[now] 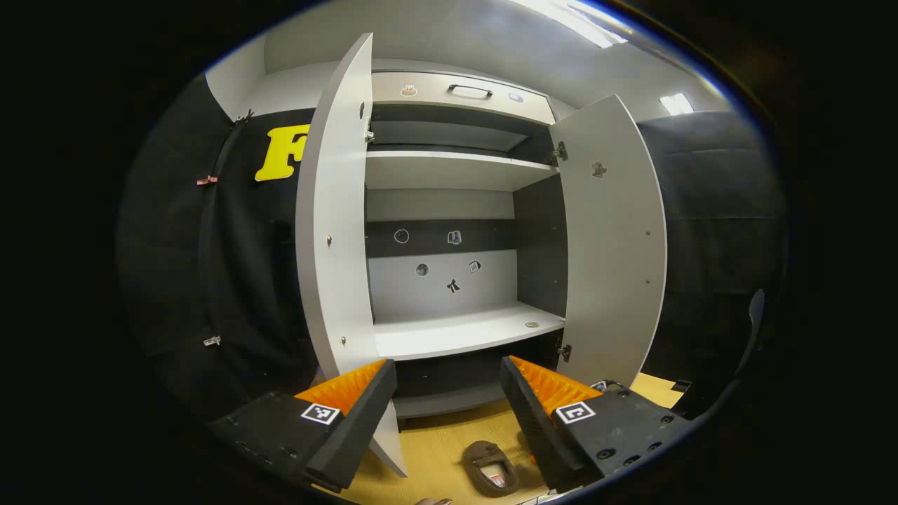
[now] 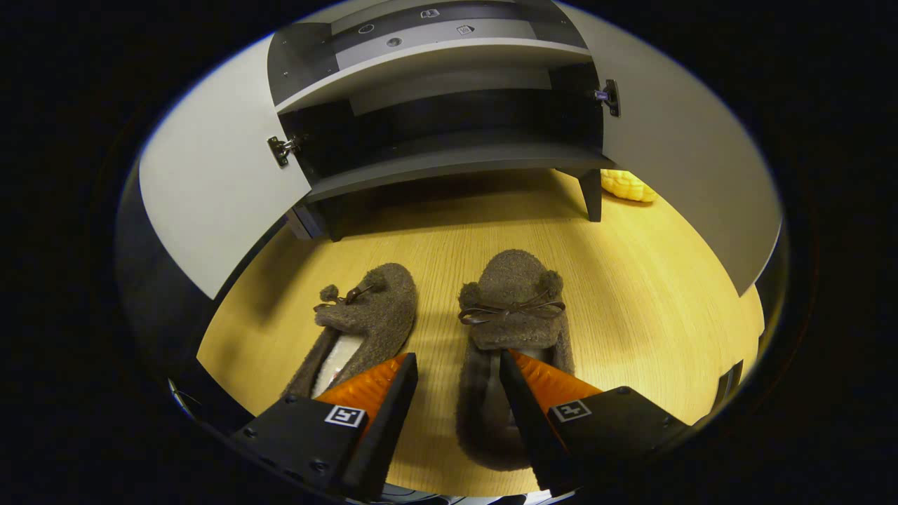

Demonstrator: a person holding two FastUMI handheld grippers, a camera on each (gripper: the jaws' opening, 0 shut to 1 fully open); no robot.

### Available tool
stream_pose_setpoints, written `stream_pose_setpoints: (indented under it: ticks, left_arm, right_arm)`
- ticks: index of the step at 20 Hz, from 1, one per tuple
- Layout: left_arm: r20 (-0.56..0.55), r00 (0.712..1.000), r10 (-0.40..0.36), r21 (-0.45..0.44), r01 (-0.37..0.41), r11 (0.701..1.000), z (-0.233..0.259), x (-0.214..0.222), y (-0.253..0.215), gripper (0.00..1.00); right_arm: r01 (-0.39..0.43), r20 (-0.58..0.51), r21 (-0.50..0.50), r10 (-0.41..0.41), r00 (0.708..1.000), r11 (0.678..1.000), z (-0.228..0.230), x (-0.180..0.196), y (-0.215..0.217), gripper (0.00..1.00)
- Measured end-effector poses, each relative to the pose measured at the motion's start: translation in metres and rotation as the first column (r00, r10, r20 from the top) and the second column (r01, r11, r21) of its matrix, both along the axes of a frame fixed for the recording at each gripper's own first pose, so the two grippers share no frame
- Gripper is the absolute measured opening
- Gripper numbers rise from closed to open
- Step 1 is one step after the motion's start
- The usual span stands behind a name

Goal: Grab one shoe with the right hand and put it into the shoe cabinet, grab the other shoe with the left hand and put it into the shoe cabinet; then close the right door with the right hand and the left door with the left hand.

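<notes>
Your right gripper (image 2: 456,393), spread wide, straddles one fuzzy brown slipper (image 2: 512,330), perhaps touching; your left gripper (image 1: 449,400) gapes before the cabinet (image 1: 449,210).

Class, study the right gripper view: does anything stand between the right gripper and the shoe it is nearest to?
Nothing visible does. The right gripper is open just over the right-hand shoe, one finger already over its opening. Bare floor lies around it, and the other shoe lies apart to the side.
</notes>
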State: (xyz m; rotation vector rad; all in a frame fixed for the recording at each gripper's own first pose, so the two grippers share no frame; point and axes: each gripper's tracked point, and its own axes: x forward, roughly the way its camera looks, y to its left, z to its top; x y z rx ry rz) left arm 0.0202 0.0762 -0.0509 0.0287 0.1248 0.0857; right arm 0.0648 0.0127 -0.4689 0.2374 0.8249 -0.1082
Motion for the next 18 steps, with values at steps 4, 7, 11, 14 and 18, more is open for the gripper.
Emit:
stream_pose_setpoints:
  ticks: [4,7,11,14,18]
  left_arm:
    - [-0.011,1.0,0.016,-0.012,-0.017,1.0,-0.004,0.001,0.004,0.95]
    - [-0.018,0.999,0.04,-0.011,-0.04,0.999,-0.006,-0.003,0.011,0.95]
    - [-0.032,0.998,0.062,-0.006,-0.062,0.998,-0.011,-0.007,0.017,0.95]
    - [-0.037,0.997,0.07,-0.013,-0.071,0.997,-0.013,-0.009,0.02,0.95]
    - [-0.04,0.996,0.078,-0.023,-0.079,0.997,-0.016,-0.012,0.025,0.95]
  right_arm:
    - [0.009,0.007,-0.031,-0.008,1.0,0.999,-0.01,0.016,-0.005,0.8]
    - [0.022,-0.008,-0.045,-0.023,1.0,0.999,-0.019,0.025,-0.011,0.7]
    - [0.03,-0.022,-0.087,-0.032,0.999,0.996,-0.029,0.033,-0.018,0.54]
    - [0.023,-0.036,-0.124,-0.027,0.999,0.992,-0.034,0.037,-0.023,0.22]
    - [0.023,-0.046,-0.129,-0.029,0.999,0.991,-0.037,0.043,-0.023,0.05]
